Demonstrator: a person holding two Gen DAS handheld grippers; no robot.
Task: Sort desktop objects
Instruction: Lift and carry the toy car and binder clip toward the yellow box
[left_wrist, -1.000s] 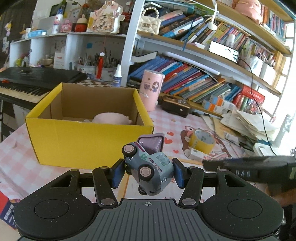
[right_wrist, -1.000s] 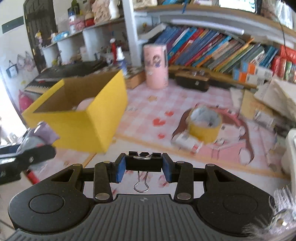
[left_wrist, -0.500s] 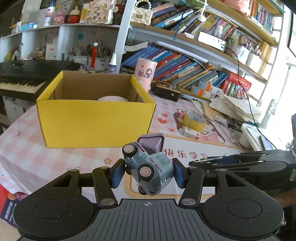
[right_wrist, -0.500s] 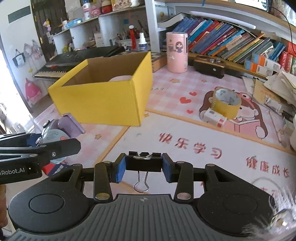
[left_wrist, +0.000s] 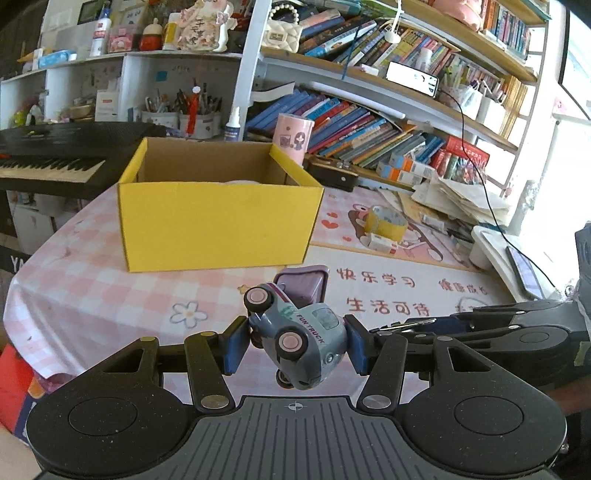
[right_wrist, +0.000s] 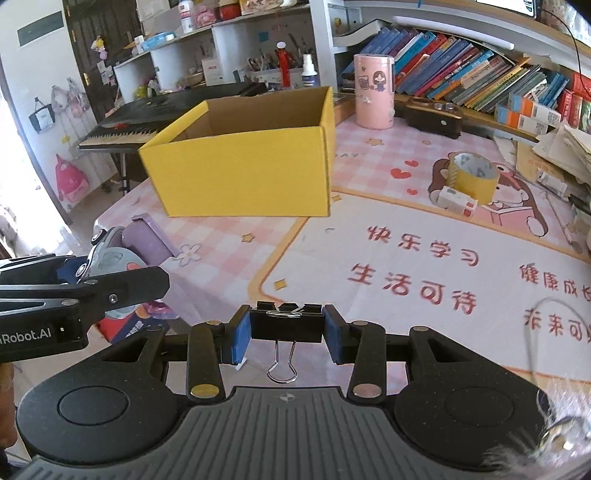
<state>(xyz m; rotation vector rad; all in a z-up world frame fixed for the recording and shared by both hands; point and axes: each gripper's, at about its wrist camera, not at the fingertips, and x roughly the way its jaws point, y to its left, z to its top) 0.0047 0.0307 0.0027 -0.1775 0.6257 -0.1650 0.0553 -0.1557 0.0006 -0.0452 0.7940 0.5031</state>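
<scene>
I have both tongs loaded, and the step in hand, as I judge it, is the carry to the yellow cardboard box (left_wrist: 218, 225). My left gripper (left_wrist: 295, 345) pinches a small grey-blue toy truck (left_wrist: 301, 338) marked FUN TRUCK; it sits tipped between the blue pads (left_wrist: 236, 343), wheels toward the camera and purple tipper bed pointing away toward the box. My right gripper (right_wrist: 287, 334) is pressed nearly together on a black binder clip (right_wrist: 286, 325), gripped by its two ends, wire handles hanging down toward me.

Both loads hang over the near edge of the desk (right_wrist: 369, 236), above the pink checked cloth and the printed mat, with the left gripper beside the right on its left. The box stands open-topped toward the desk's far left corner, well apart from both tongs. Something pale shows just above its front wall in the left view; I cannot tell what it is.

A yellow tape roll (right_wrist: 472, 175) and a small white carton (right_wrist: 456, 199) touching it lie toward the desk's right edge, not yet sorted.

Next I need to lift each load above the box's near wall, bring it over the opening, then spread the pads. The truck is tilted in my grip and may roll when it lands, so I judge a low release best
</scene>
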